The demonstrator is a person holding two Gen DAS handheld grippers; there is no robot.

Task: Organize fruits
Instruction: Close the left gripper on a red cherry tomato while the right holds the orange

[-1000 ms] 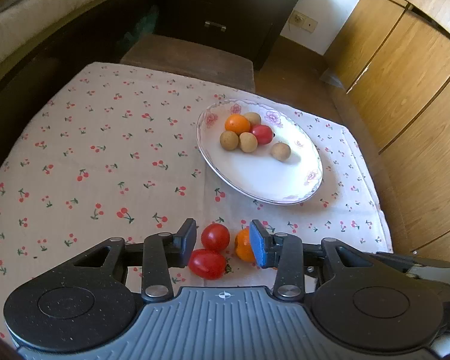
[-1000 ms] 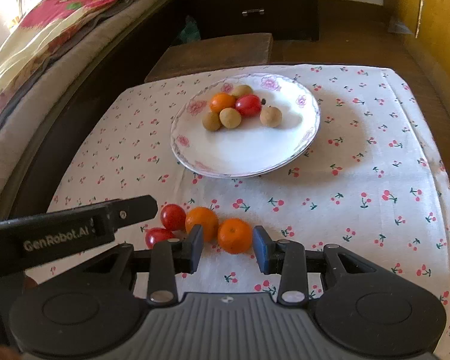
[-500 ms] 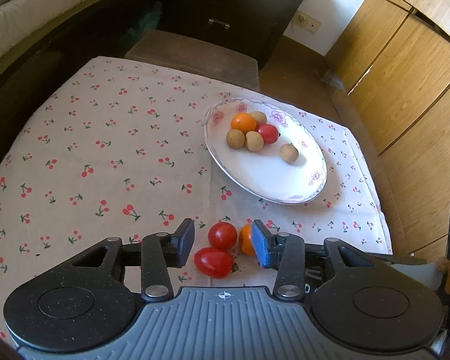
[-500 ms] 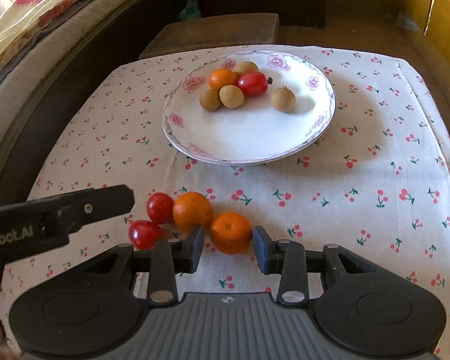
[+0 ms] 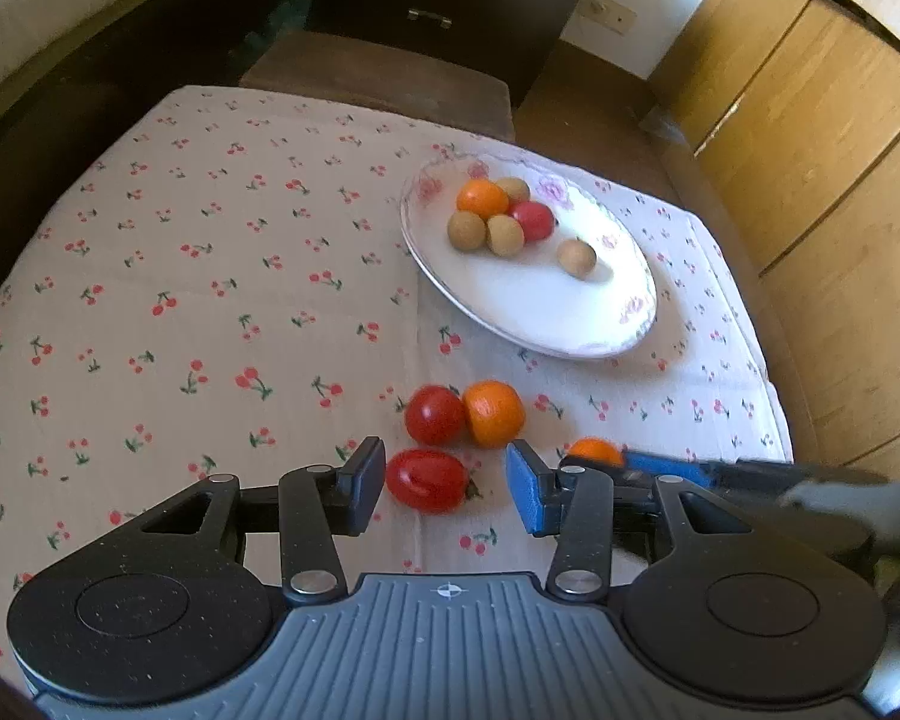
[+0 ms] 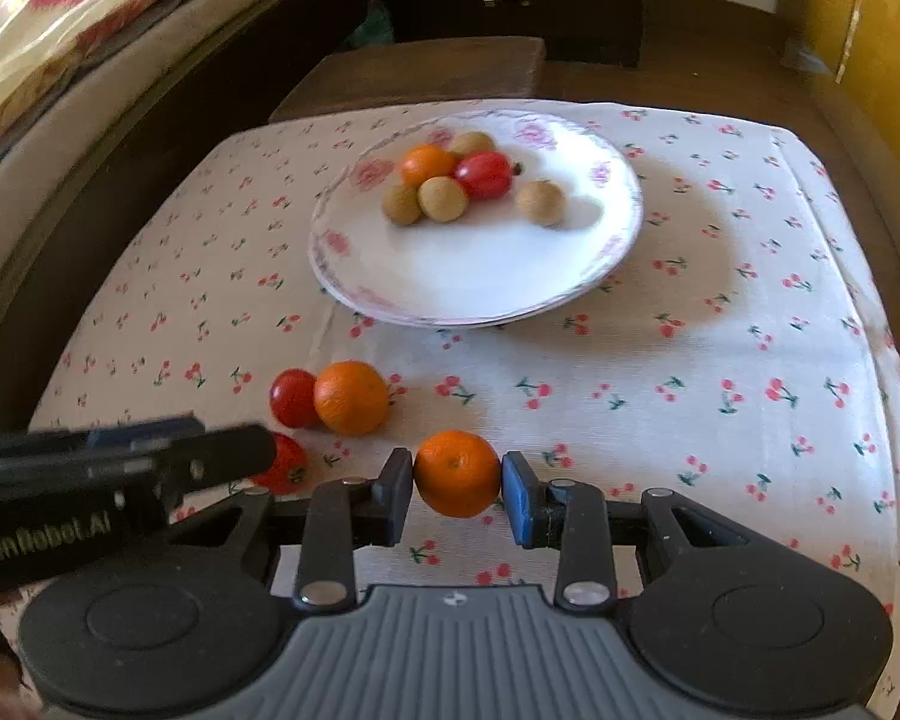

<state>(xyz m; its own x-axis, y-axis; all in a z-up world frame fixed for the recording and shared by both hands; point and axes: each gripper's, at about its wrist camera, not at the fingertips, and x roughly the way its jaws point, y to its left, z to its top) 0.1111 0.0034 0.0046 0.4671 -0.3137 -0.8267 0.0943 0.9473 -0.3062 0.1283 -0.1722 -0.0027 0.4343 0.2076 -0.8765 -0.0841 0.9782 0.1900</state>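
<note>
Right tool (image 6: 457, 483) has just closed on a small orange (image 6: 457, 473) sitting on the tabletop (image 6: 720, 360), pads touching both sides. Left tool (image 5: 445, 486) has been opening, straddling an oblong tomato (image 5: 427, 479) without contact.

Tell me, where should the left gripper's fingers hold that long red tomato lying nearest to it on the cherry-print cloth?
Judging by its pose, across its narrow middle. The oblong red tomato lies with its long axis running left to right between the open left gripper, so turning the jaws to span the short width, coming down from above, seems safest. The round red tomato sits just behind, leaving little room there.
</note>
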